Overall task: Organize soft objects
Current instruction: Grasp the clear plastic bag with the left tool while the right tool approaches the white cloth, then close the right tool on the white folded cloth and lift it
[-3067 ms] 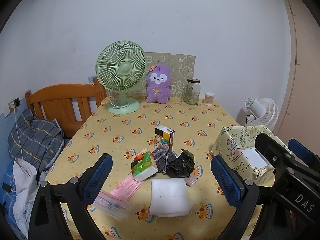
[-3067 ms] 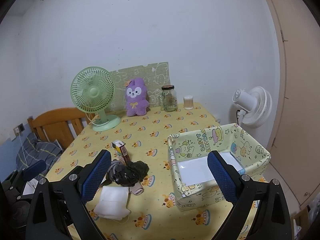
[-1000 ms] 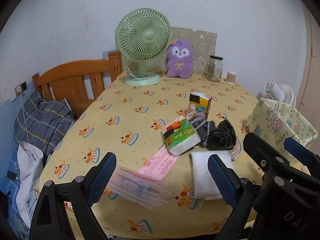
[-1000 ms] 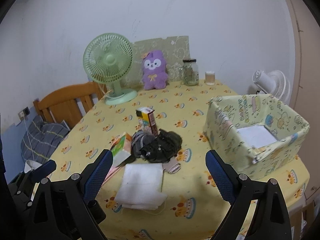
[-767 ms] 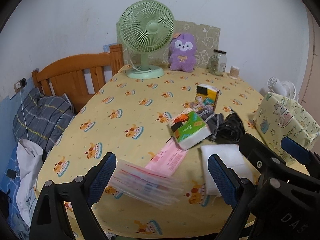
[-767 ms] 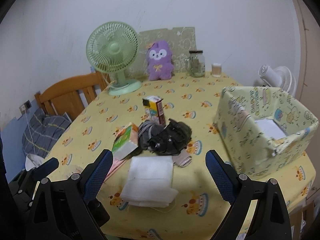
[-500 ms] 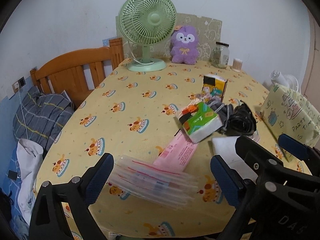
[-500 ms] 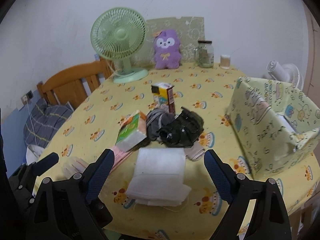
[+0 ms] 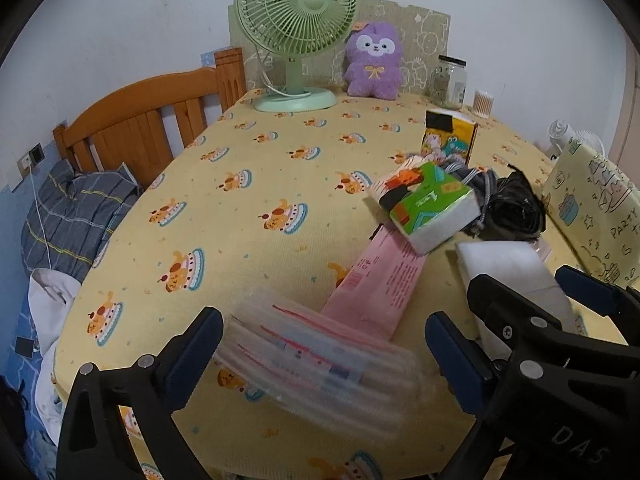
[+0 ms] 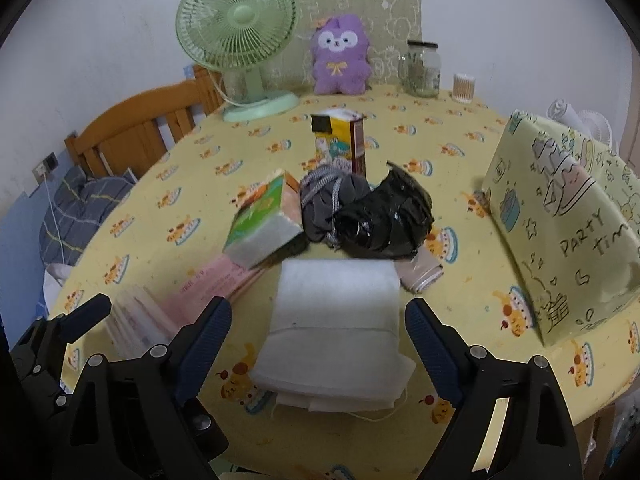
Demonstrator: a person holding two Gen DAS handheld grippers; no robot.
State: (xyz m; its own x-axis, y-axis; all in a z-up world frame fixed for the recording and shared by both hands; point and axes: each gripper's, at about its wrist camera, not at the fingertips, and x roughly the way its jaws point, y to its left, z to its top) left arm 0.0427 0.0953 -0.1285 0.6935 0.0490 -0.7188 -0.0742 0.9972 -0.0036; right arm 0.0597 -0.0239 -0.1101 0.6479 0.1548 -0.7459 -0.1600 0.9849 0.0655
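left wrist view
left gripper (image 9: 320, 350): jaws spread wide, nothing pinched; held low over the near edge of the surface (image 9: 256, 184)
thing straddled: a blurred stack of clear zip bags (image 9: 316, 360) lies between the jaws, not yet touched as far as can be told
soft things: a pink packet (image 9: 380, 284) just beyond the bags, a green tissue pack (image 9: 428, 204) resting on its far end, a folded white cloth (image 9: 508, 272) to the right, a grey drawstring pouch (image 9: 476, 184) and a crumpled black bag (image 9: 516, 208) behind
step in hand: judged an approach to a first pick, with nothing gathered so far
next move: a lowering and a closing on the bag stack is judged likely; a slippery stack may fan out
writing: "party" and "t" read on the patterned box (image 9: 596, 216); "das" read on the other gripper's body; print on the pink packet too small to read

right wrist view
right gripper (image 10: 318, 342): jaws spread wide, holding nothing; the folded white cloth (image 10: 336, 320) lies between them on the surface (image 10: 460, 160)
destination: the patterned box (image 10: 560, 216) stands at the right edge, well apart from the cloth; its inside is hidden from here
next move: a descent and a pinch across the folded cloth, then a carry to the box, is judged to be called for; loose layers and a trailing thread could slip
writing: "party tim" read on the box wall; the small carton (image 10: 340, 140) shows cartoon print, no words legible
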